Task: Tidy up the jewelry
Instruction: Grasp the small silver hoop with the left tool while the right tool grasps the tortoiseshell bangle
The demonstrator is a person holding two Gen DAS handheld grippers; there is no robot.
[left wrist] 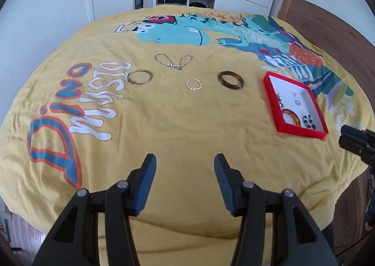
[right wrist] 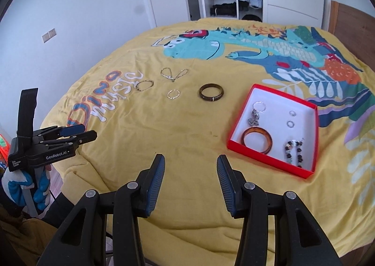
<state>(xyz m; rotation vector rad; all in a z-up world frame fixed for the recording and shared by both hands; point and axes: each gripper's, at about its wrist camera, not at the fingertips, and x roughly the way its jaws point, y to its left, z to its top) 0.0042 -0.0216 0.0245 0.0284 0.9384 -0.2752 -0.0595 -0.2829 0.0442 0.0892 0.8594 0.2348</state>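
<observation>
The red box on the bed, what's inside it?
Inside the red box: an amber bangle, a silver keyring charm, two small rings and a beaded bracelet. Nothing covers them.

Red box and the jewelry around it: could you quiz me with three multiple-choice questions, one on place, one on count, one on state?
1. Where does the dark bangle lie?
A in the box
B on the bedspread
C between fingers

2. How many pieces lie outside the red box?
A two
B four
C six

3. The right gripper is:
A open, empty
B shut on a ring
C holding the box

B: it lies on the yellow bedspread, left of the box.
B: bangle, gold hoop, small ring, chain.
A: nothing sits between its spread fingers.
</observation>
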